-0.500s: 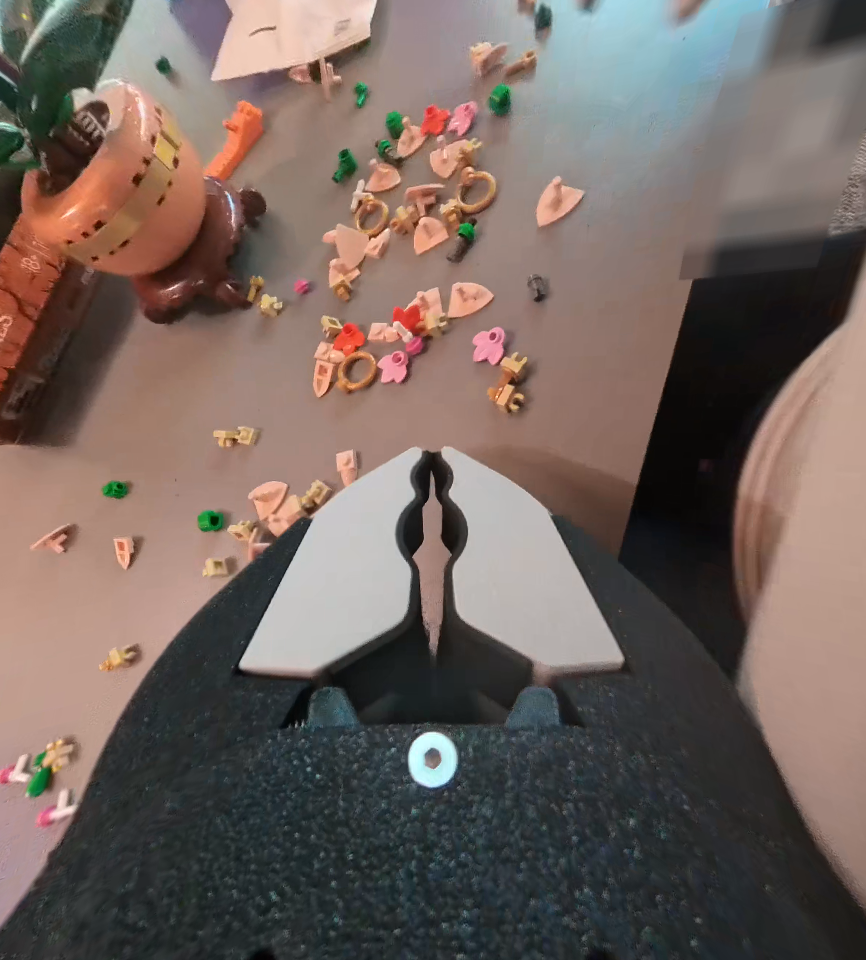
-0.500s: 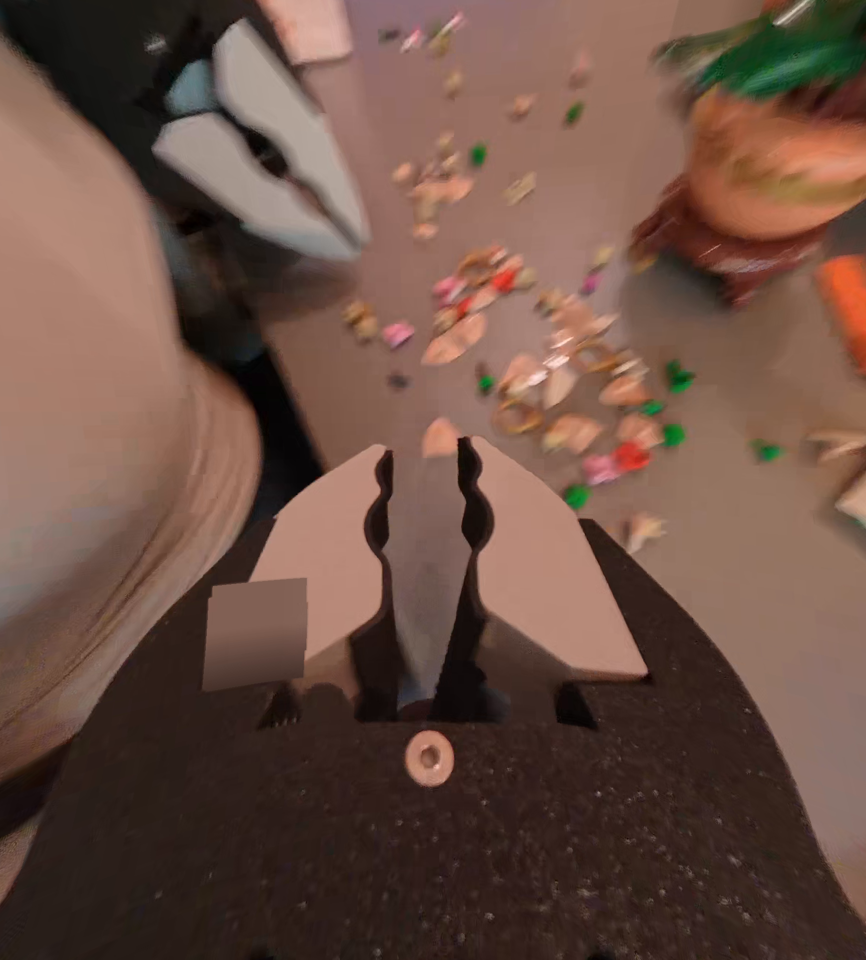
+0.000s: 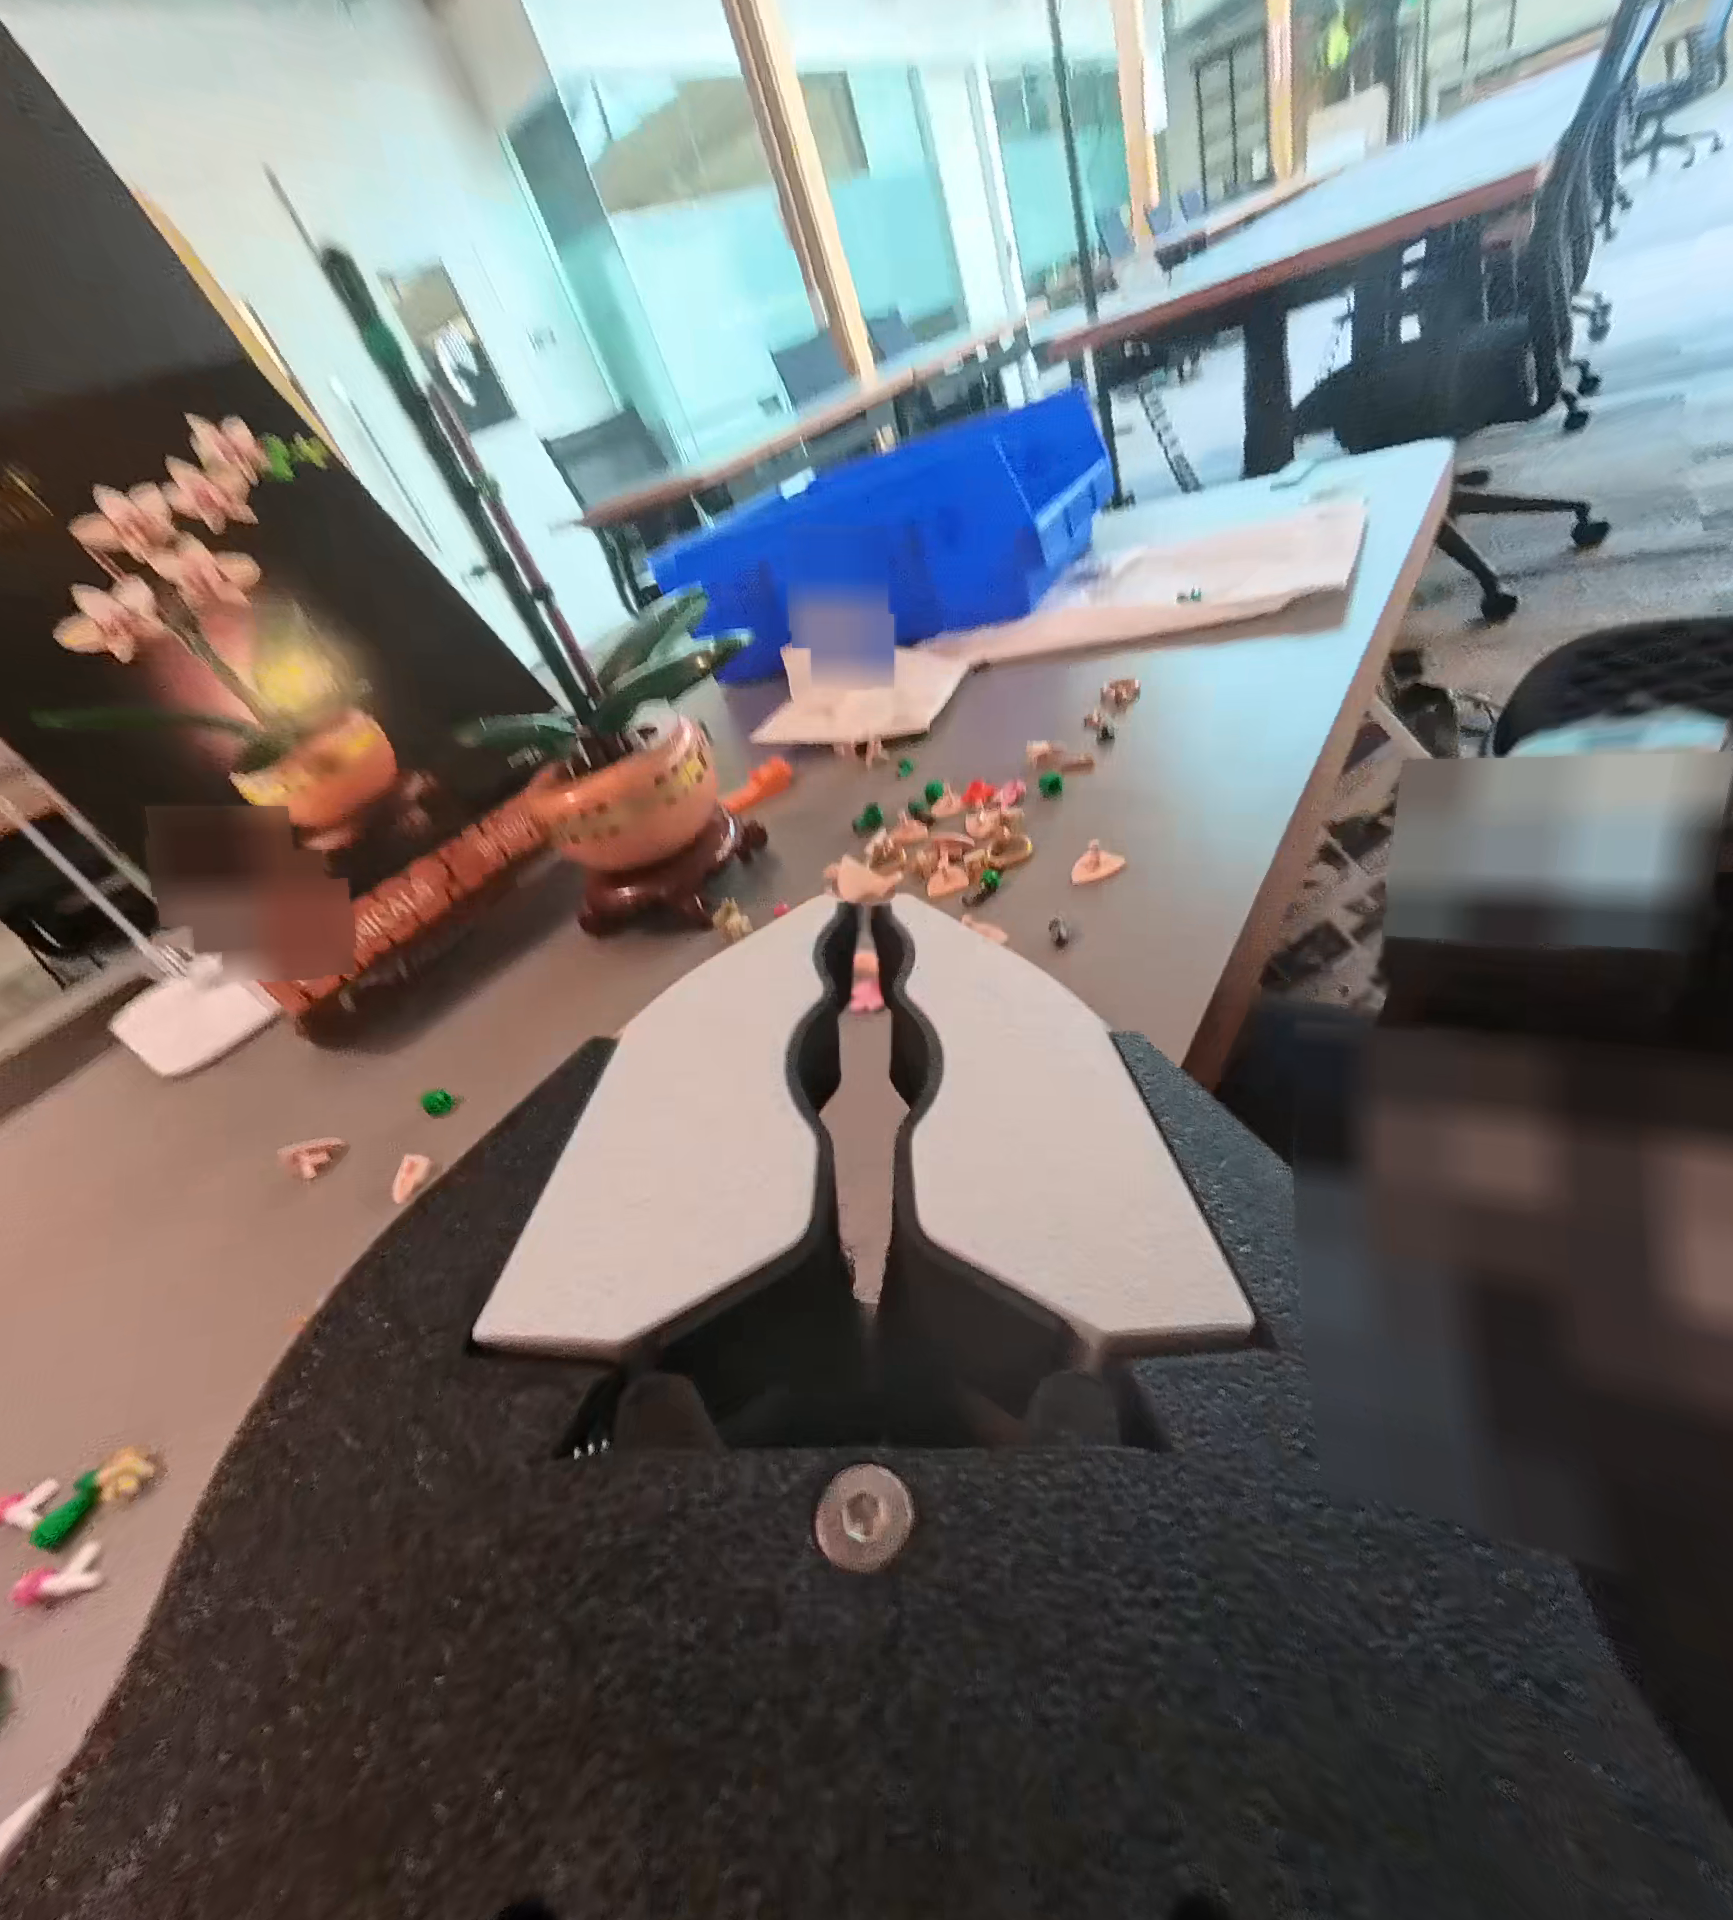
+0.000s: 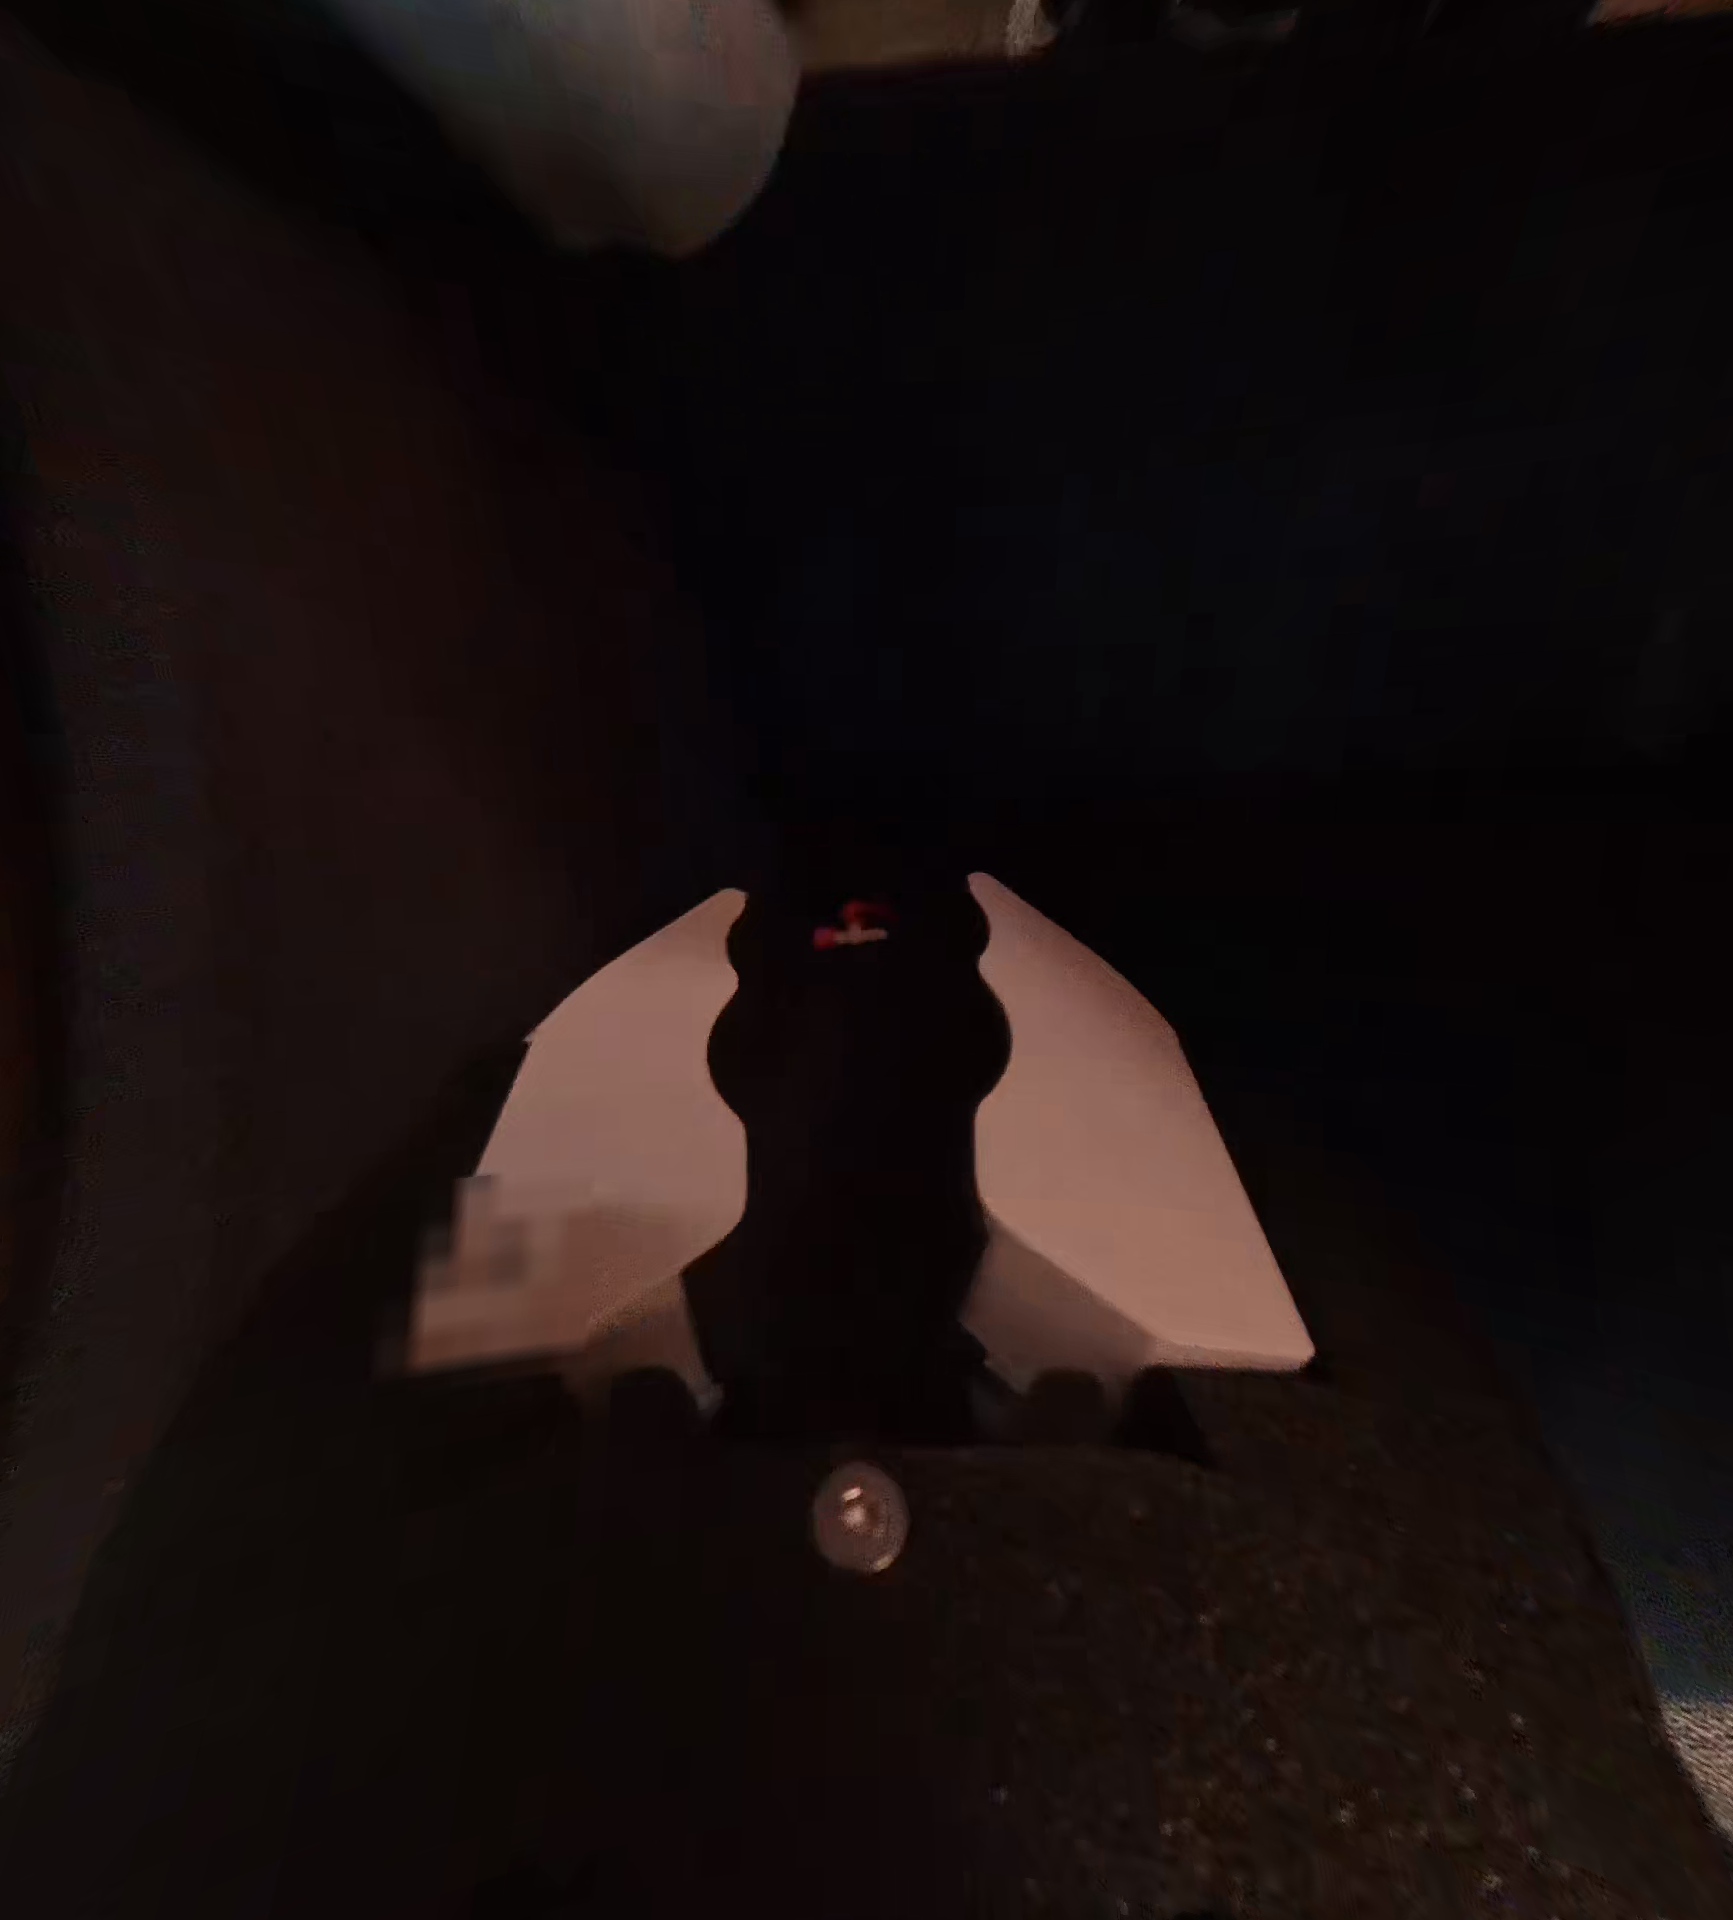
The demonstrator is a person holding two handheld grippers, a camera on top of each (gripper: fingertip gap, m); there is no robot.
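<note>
An open office with long tables and glass walls lies behind the grey desk [image 3: 1205, 748] we work at. Our left gripper [image 3: 867, 902] points along it, its jaws drawn almost together with only a thin slit between them. A pale petal piece [image 3: 860, 881] sits right at the tips, and we cannot tell whether it is pinched or lies just beyond. A pink bit [image 3: 867, 997] shows through the slit. Past the tips spreads a heap of small pieces [image 3: 955, 842], pale, red, pink and green, loose and unsorted, with strays [image 3: 62, 1538] near us. To the left stands a peach pot [image 3: 633, 800] with dark leaves, an orange tool [image 3: 763, 781] beside it and a dark box [image 3: 166, 582] behind. Farther off are papers [image 3: 1205, 582] and a blue bin [image 3: 903, 530].

Our right gripper [image 4: 857, 883] is in near darkness, away from the desk. Its jaws stand well apart, with a red speck [image 4: 851, 925] in the gap that touches neither side, and we cannot make out what it is
</note>
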